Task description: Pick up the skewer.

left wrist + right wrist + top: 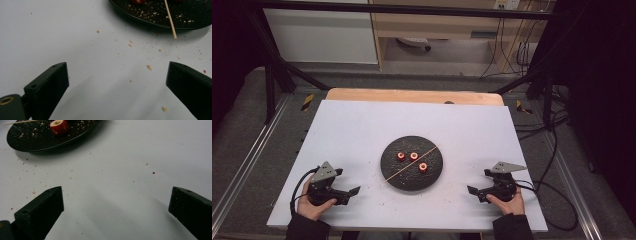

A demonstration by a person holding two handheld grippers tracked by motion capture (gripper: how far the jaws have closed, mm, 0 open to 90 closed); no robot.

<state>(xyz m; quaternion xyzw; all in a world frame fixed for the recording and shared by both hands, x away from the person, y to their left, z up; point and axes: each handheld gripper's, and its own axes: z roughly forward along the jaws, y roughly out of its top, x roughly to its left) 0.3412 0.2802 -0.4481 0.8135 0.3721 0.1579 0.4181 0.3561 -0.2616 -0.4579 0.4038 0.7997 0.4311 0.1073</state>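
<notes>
The left gripper (343, 192) and right gripper (476, 190) are held low in the person's hands, jaws spread wide, each pointed inward.

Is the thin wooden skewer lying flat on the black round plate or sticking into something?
Lying flat: the thin wooden skewer rests across the black round plate.

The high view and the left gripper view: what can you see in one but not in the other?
High view alone: three red pieces on the whole plate, both hands, the left gripper and the right gripper. Left gripper view alone: crumbs scattered on the white table between its wide-open jaws. Both: the black plate and the wooden skewer overhanging its rim.
</notes>
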